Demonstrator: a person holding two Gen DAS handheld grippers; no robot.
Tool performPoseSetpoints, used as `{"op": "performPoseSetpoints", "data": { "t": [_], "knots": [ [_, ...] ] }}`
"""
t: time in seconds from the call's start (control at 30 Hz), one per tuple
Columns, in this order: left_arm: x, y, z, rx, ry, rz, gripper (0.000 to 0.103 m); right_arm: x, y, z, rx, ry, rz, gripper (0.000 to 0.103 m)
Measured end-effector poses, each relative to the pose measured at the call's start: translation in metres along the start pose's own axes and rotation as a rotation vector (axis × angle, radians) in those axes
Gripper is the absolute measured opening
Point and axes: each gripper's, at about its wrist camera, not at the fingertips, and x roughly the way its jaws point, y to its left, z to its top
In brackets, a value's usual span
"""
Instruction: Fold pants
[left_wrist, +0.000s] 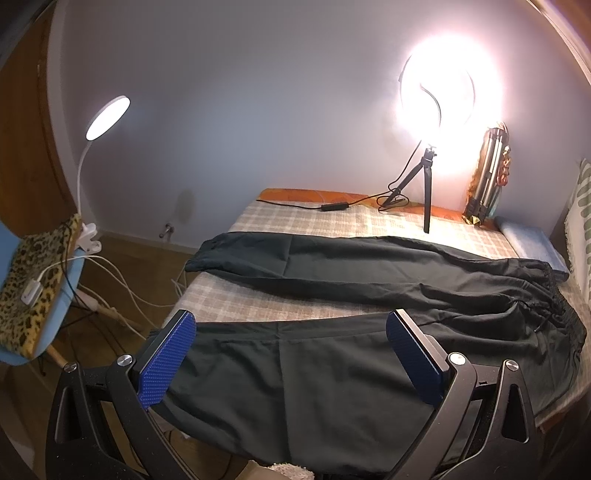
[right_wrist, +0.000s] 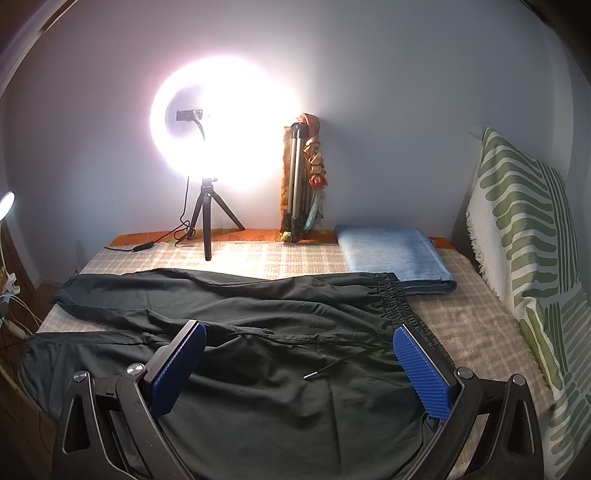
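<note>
1. Both grippers stand with jaws spread wide and hold nothing: the left gripper (left_wrist: 291, 354) hangs over the near leg of the pants (left_wrist: 369, 280), the right gripper (right_wrist: 299, 369) over the seat area just short of the waistband (right_wrist: 395, 299).
2. Blue ribbed pads (left_wrist: 166, 365) line the inside of each black finger; whether any pad touches the cloth cannot be told.
3. Dark pants lie flat and unfolded across the checked bedspread (right_wrist: 465, 325), legs spread apart toward the left edge of the bed, gathered elastic waist to the right.
4. One drawstring (right_wrist: 332, 367) trails loose over the fabric between the right gripper's fingers.
5. Just beside the waistband lies a folded blue towel (right_wrist: 395, 258), its near edge touching or slightly under the elastic.
6. Behind the pants, near the wall, a lit ring light (right_wrist: 221, 125) stands on a small tripod (right_wrist: 208, 221), with a folded tripod (right_wrist: 299, 177) wrapped in cloth leaning beside it.
7. A green-patterned cushion (right_wrist: 524, 229) leans at the right; a clip lamp (left_wrist: 107, 118) grips a blue chair (left_wrist: 70, 280) at the left.
</note>
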Motion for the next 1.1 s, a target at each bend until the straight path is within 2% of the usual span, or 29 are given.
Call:
{"op": "performPoseSetpoints", "data": {
  "t": [0.47,0.67,0.9,1.1],
  "knots": [
    [0.009,0.004,0.001,-0.008,0.021,0.010,0.103,0.009,0.005,0.005,-0.015,0.001,0.010,0.103],
    [0.018,0.008,0.003,0.002,0.038,0.014,0.103,0.023,0.009,0.010,-0.029,0.009,0.040,0.103],
    [0.039,0.031,0.004,-0.034,0.039,-0.039,0.102,0.059,0.024,0.026,-0.087,0.012,0.143,0.103],
    [0.069,0.053,0.017,-0.054,0.067,-0.025,0.102,0.106,0.049,0.047,-0.174,0.011,0.230,0.103]
  ]
}}
